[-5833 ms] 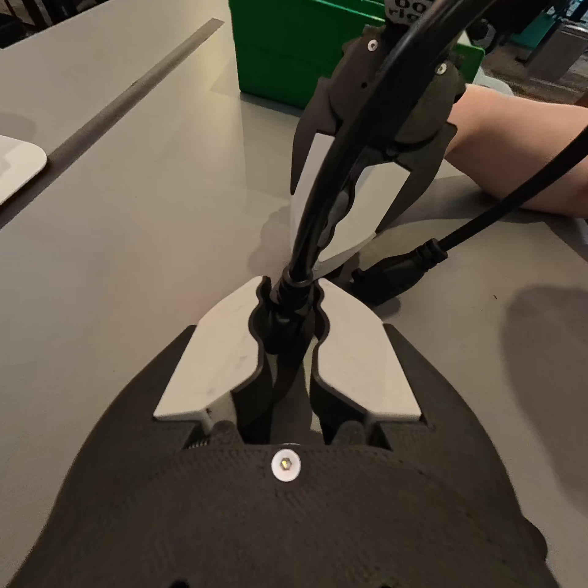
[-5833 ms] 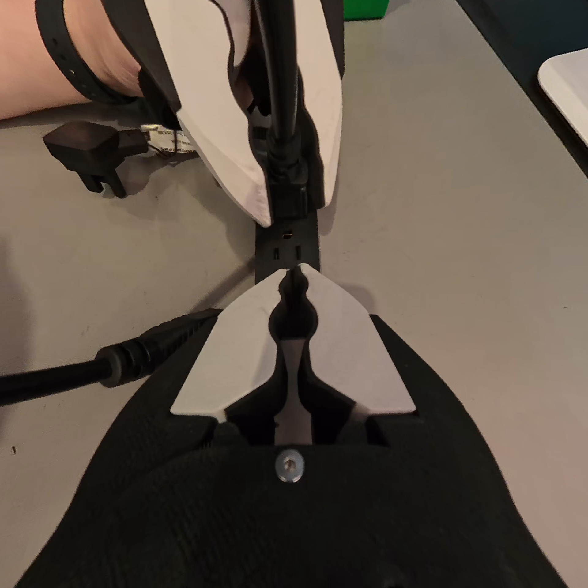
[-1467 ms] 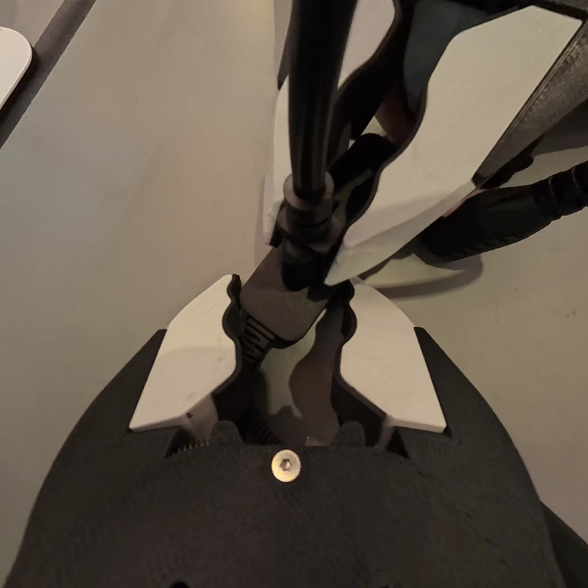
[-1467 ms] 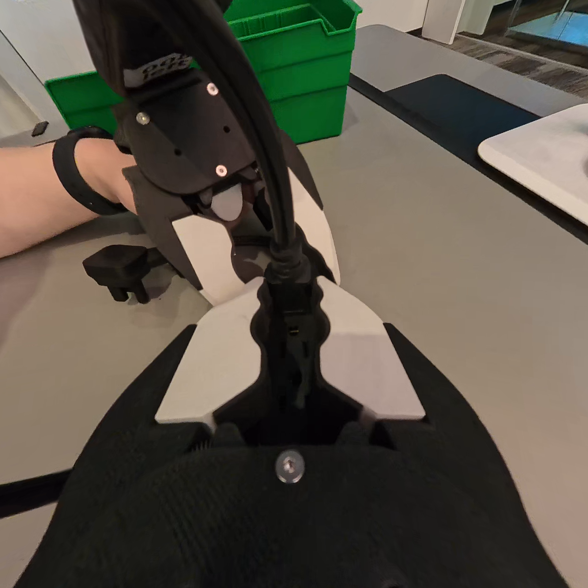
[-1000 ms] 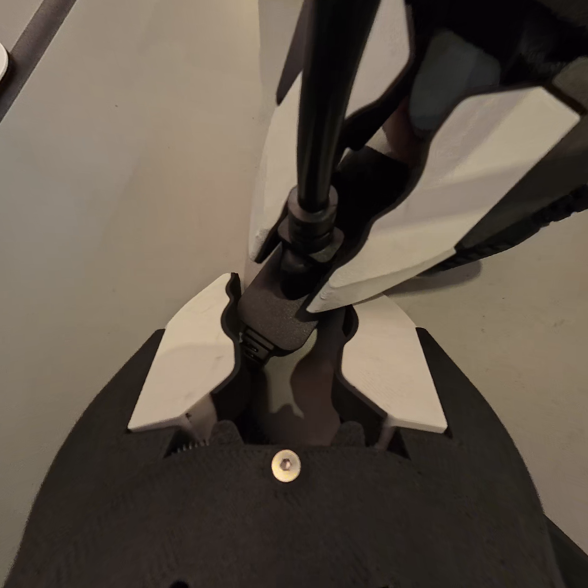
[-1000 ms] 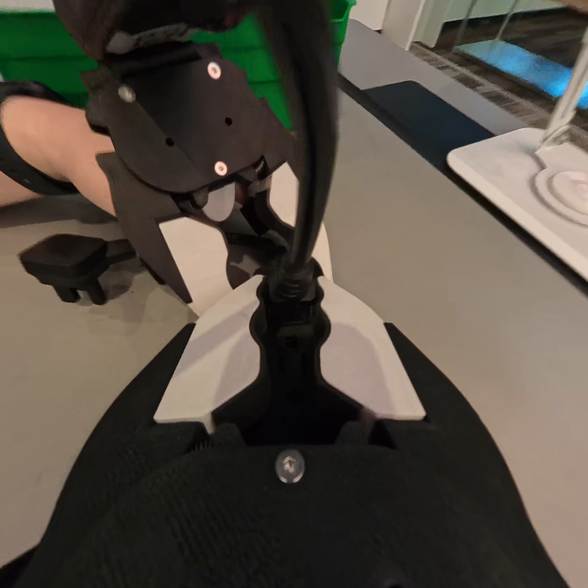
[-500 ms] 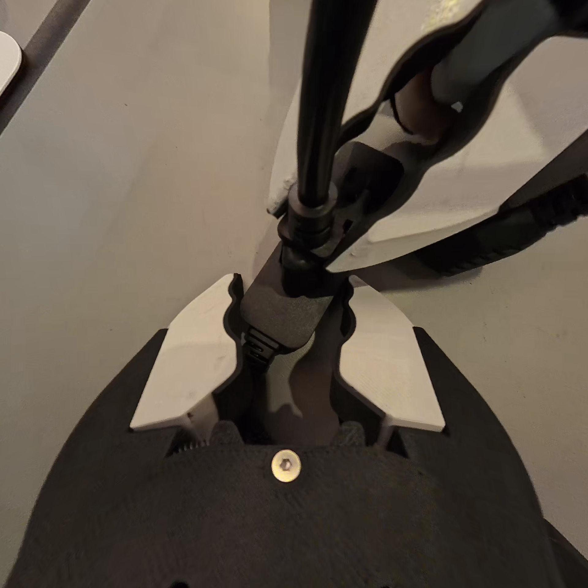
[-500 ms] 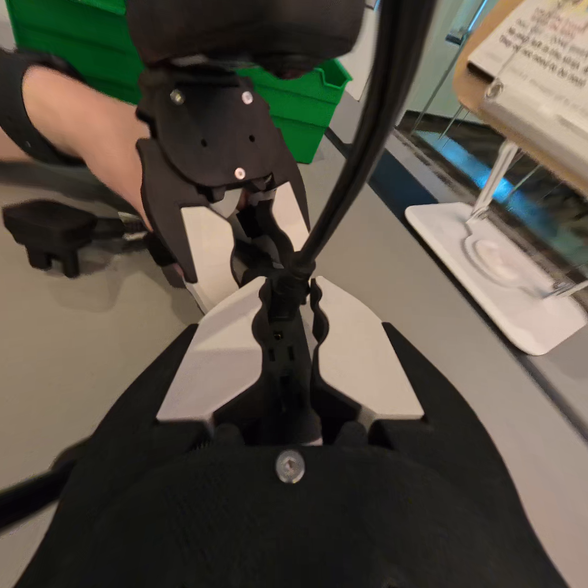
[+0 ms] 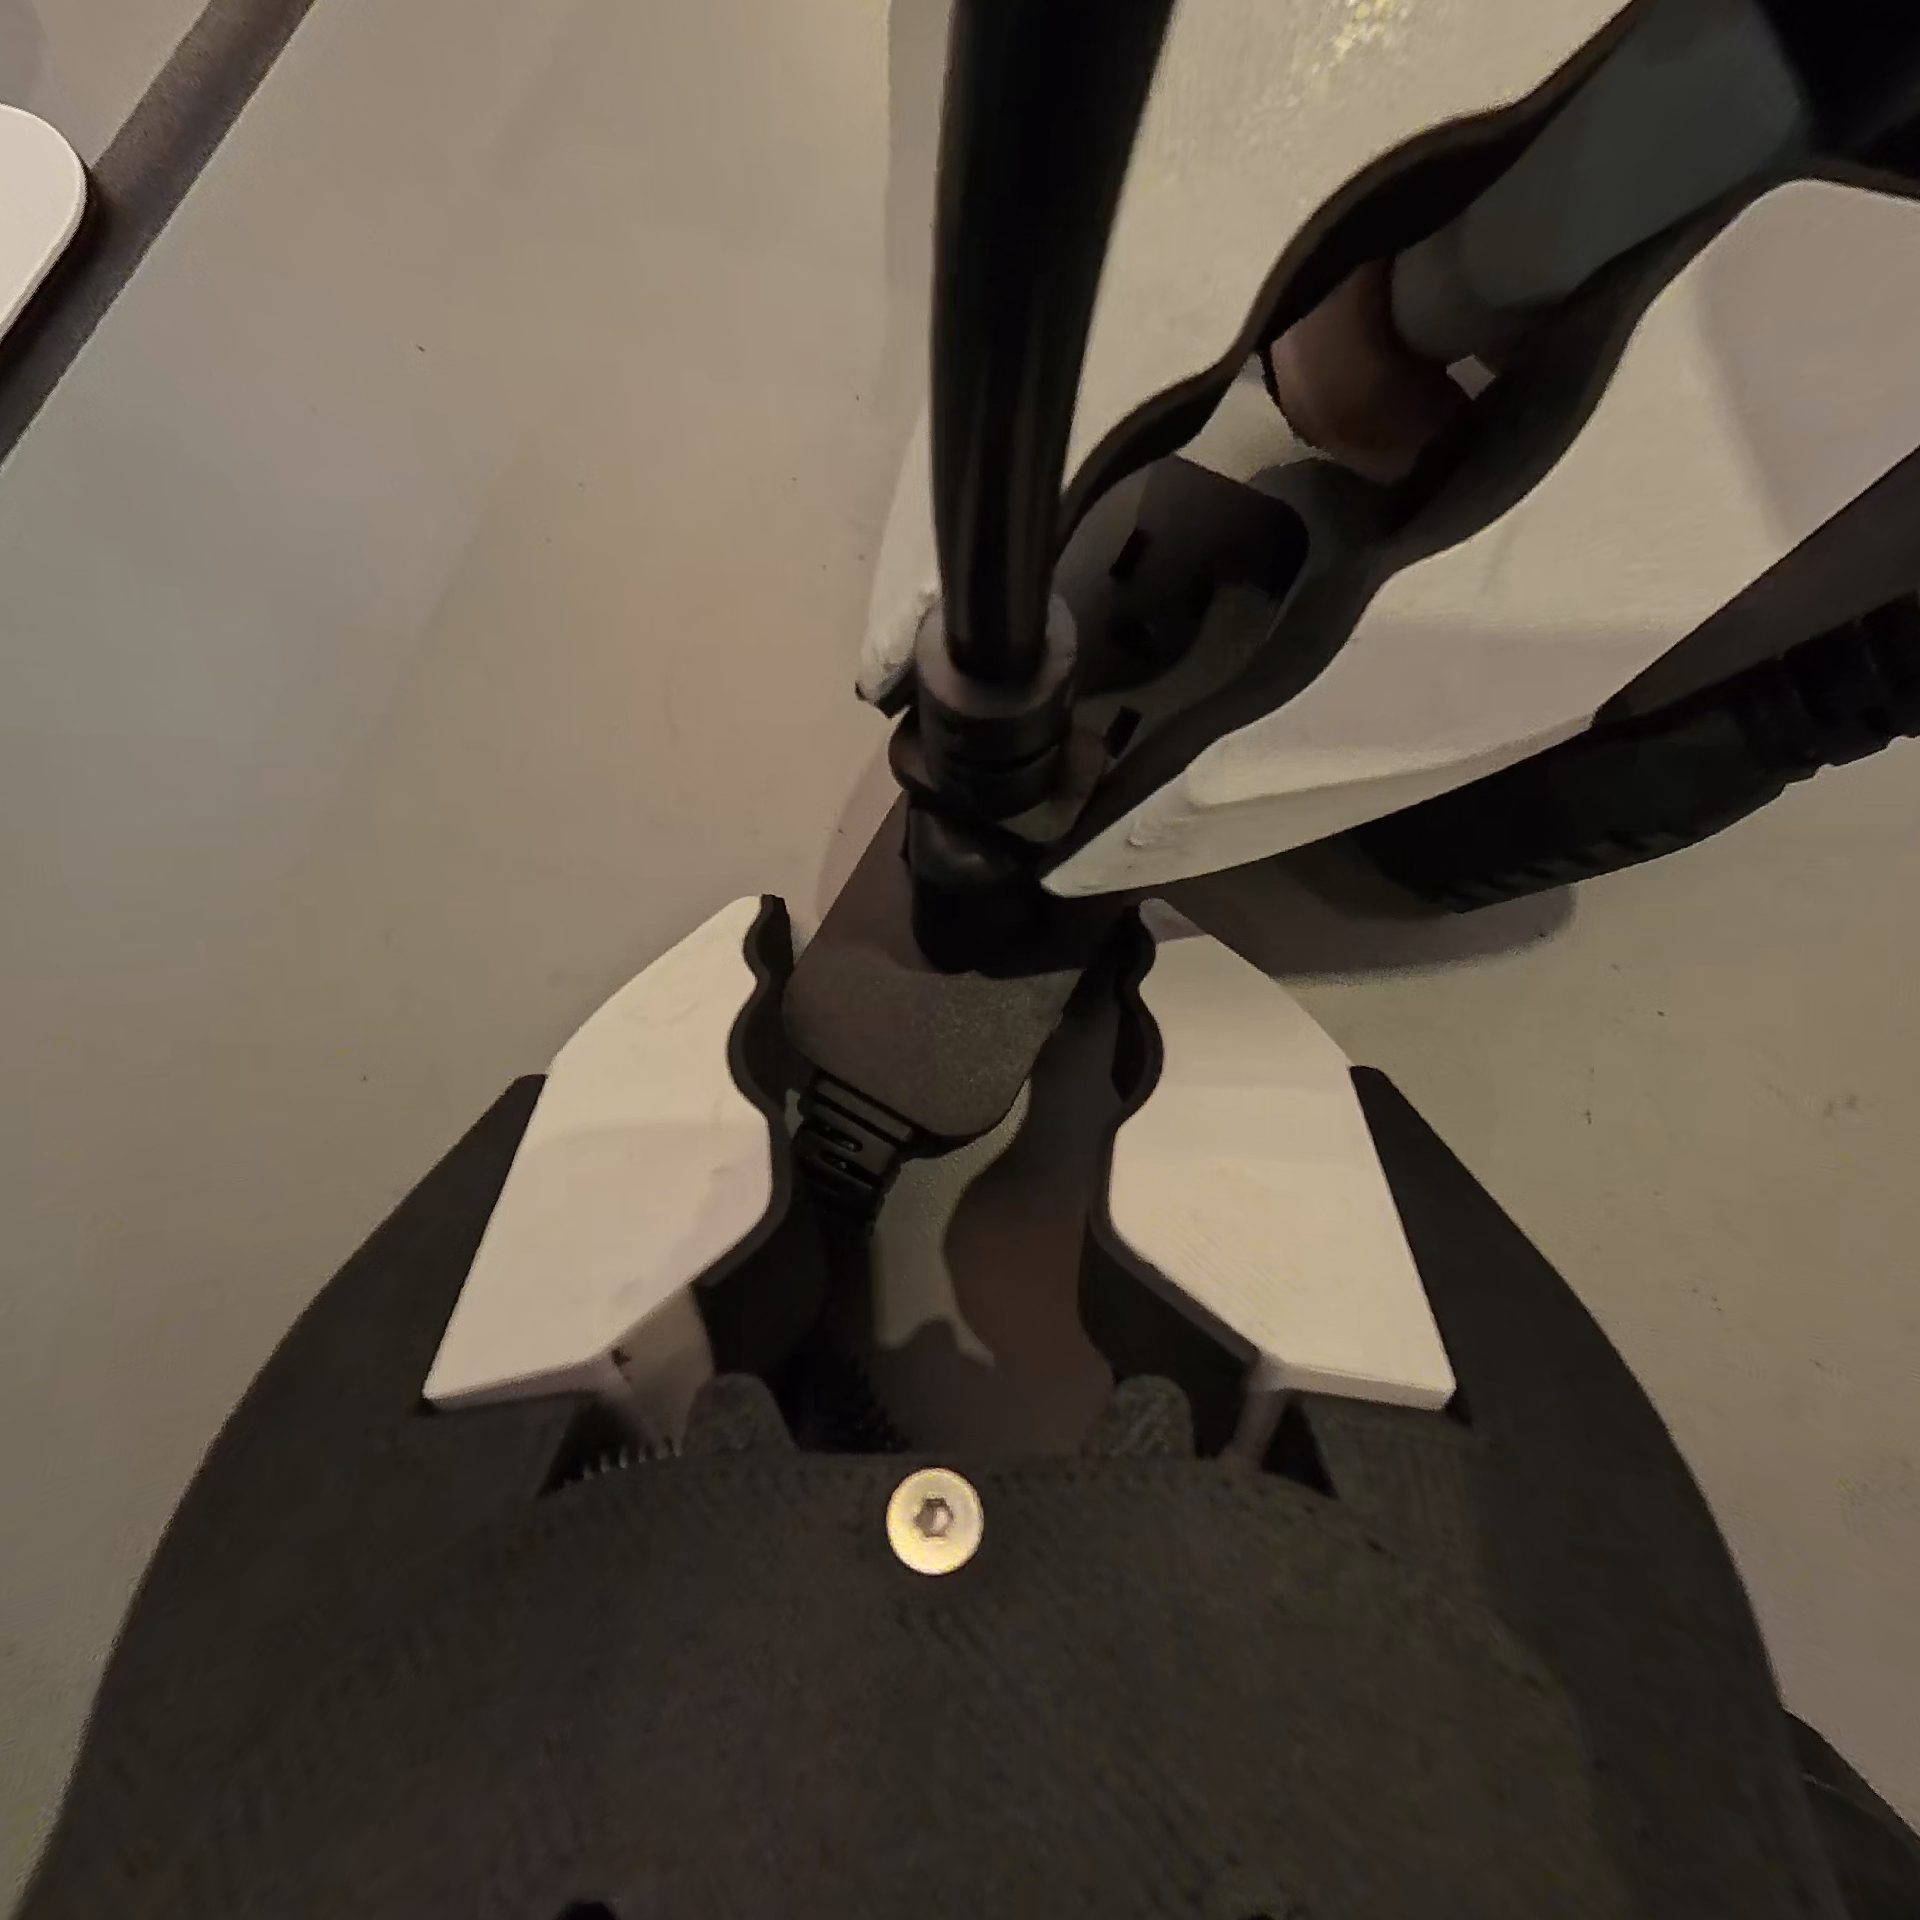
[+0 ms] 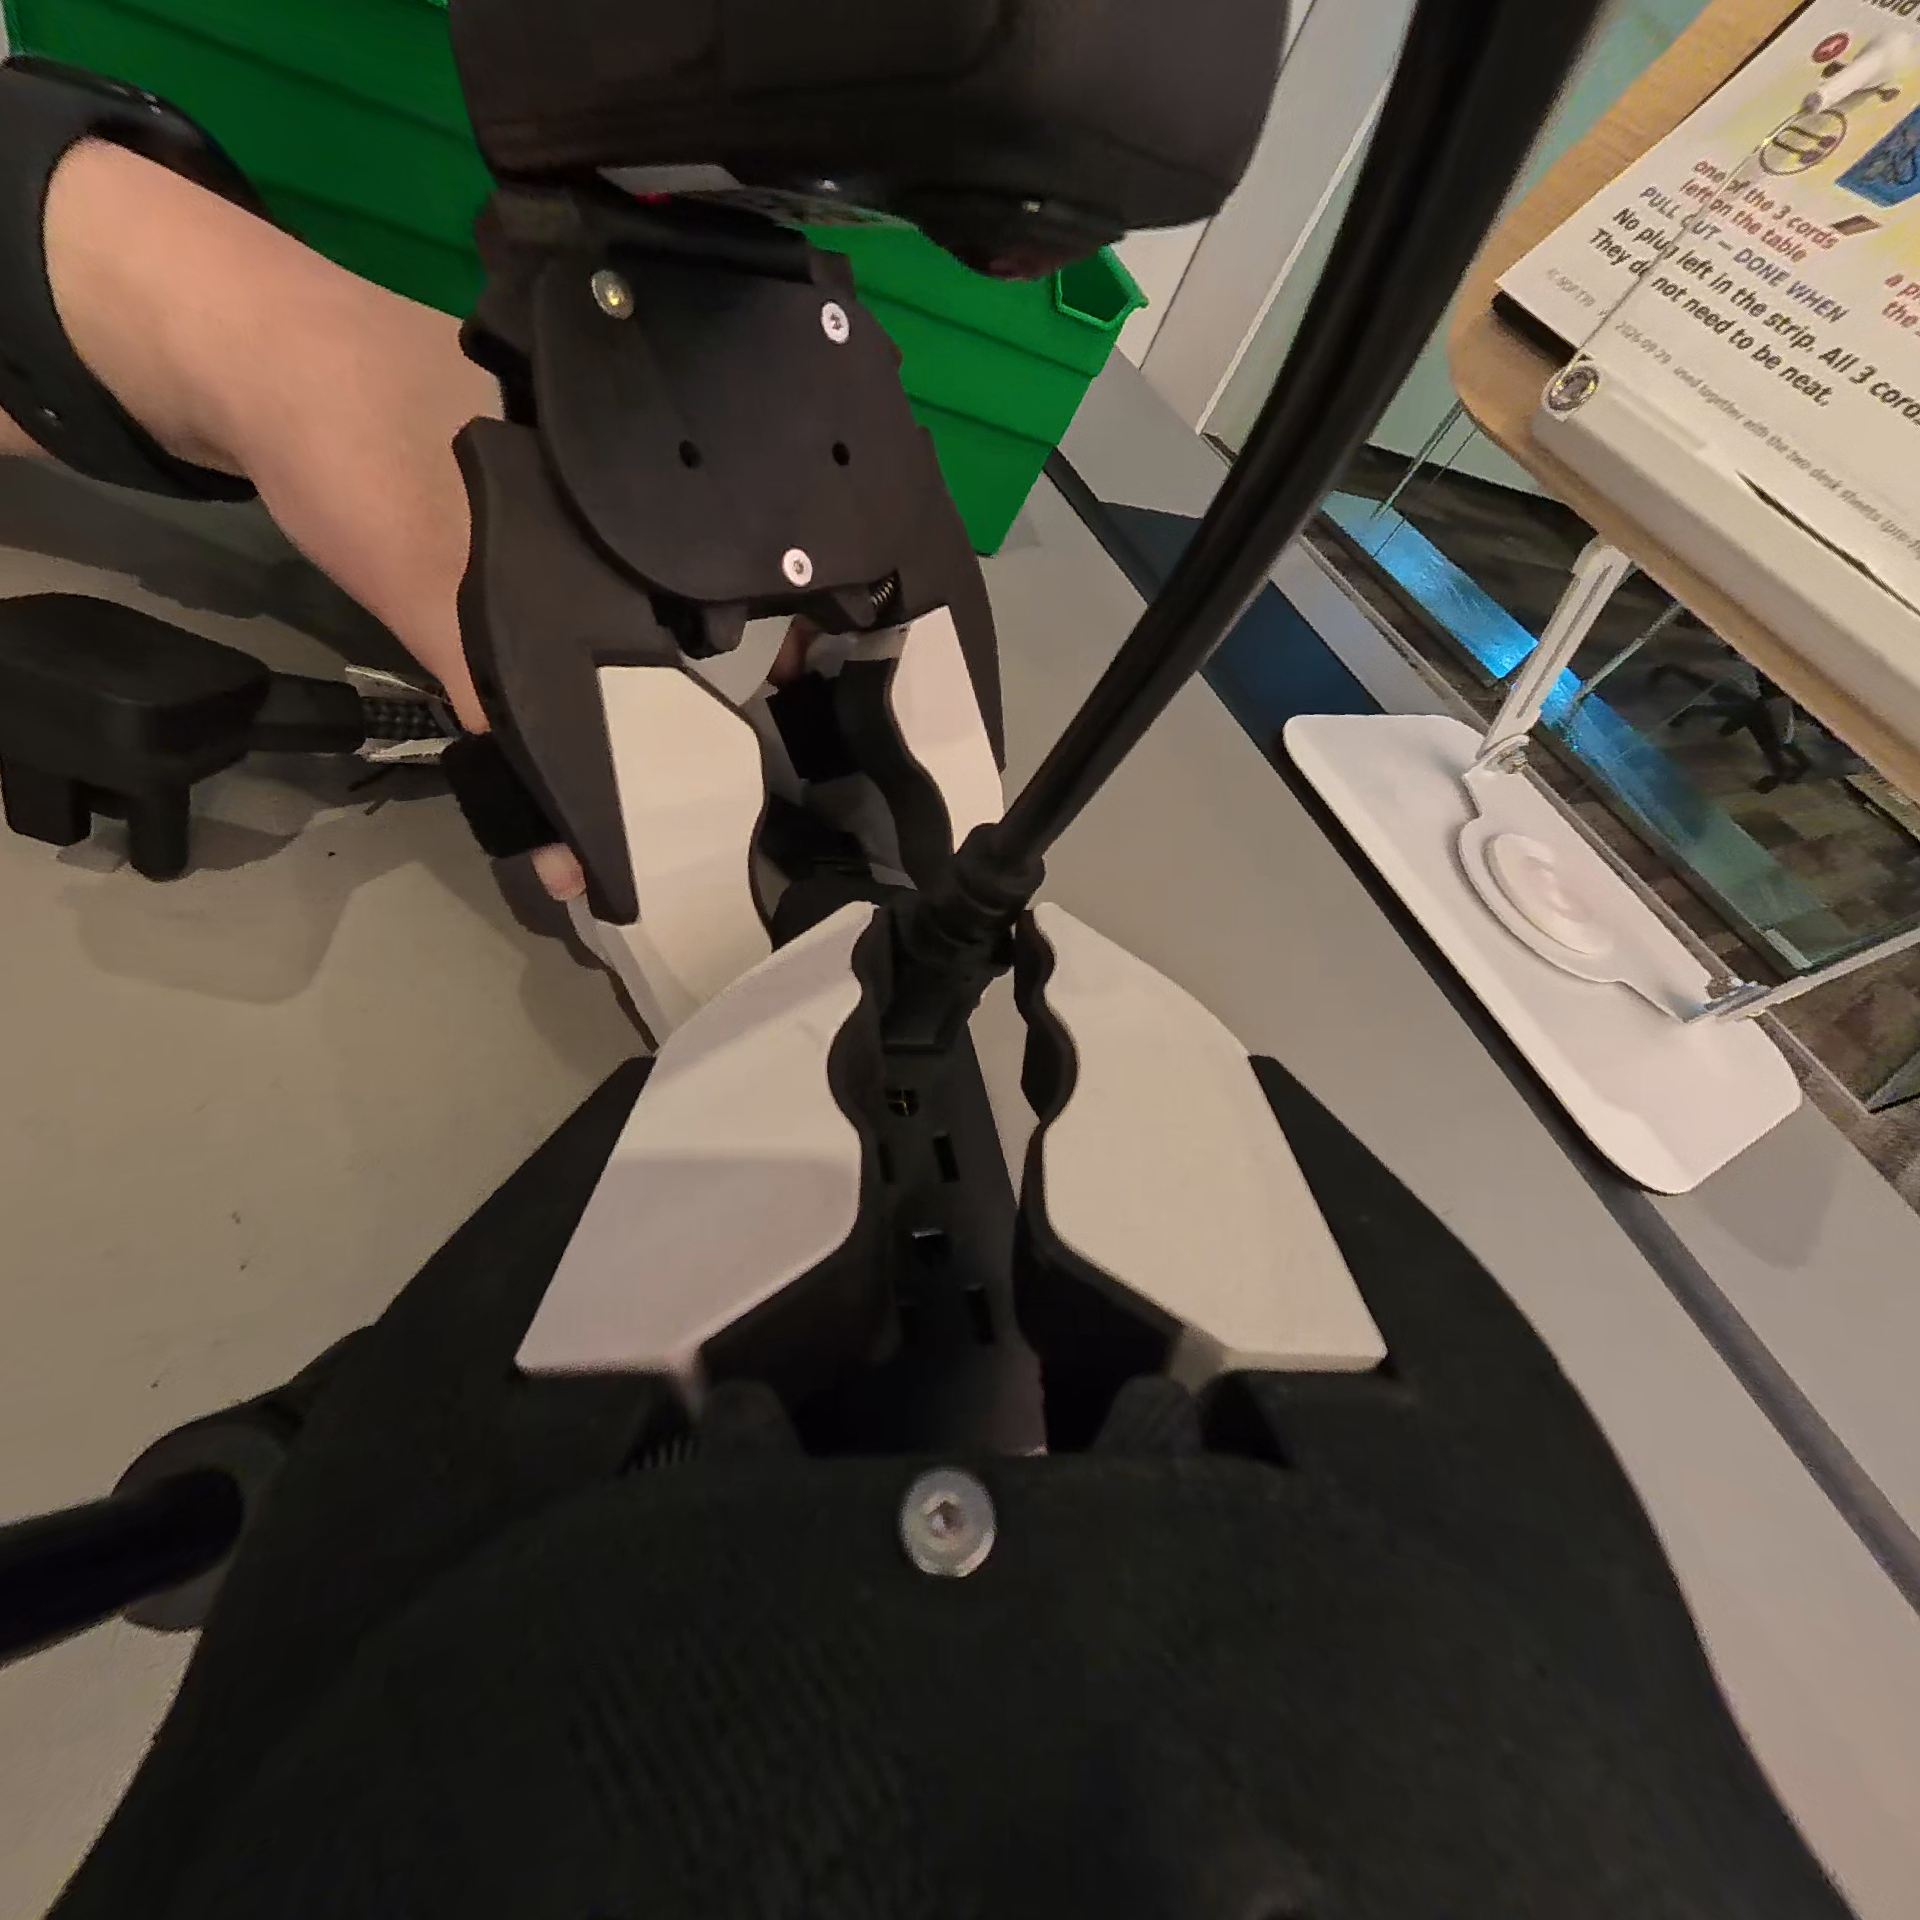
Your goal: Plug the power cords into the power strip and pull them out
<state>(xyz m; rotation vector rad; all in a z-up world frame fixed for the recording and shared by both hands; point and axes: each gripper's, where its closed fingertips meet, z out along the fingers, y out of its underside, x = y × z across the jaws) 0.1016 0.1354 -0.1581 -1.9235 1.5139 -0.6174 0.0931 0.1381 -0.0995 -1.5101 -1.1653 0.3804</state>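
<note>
My left gripper [image 9: 945, 925] is shut on the end of the black power strip [image 9: 914, 1029], which lies on the grey table. A black plug [image 9: 966, 883] stands in the strip's end socket, and its thick black cord [image 9: 1008, 312] rises upward. My right gripper [image 10: 951, 925] straddles the power strip [image 10: 935, 1164] at the plug [image 10: 935, 987]. Its jaws are slightly apart, with a gap on the right side. The cord [image 10: 1247, 468] arcs up to the right. The left gripper [image 10: 810, 862] faces it, and the right gripper also shows in the left wrist view [image 9: 987, 790].
A second black plug [image 10: 94, 748] lies on the table at the left. A green crate [image 10: 312, 156] stands behind a person's wrist [image 10: 208, 364]. A white stand base [image 10: 1538, 935] holding a sheet [image 10: 1766, 208] sits at the right table edge [image 10: 1455, 1039]. A braided cord [image 9: 1662, 779] lies nearby. The tips of one gripper are about 5 centimeters away from the tips of the other.
My right gripper's jaws have loosened from a tight hold on the plug to slightly apart. The right wrist view has tilted upward. My left gripper keeps its hold on the strip.
</note>
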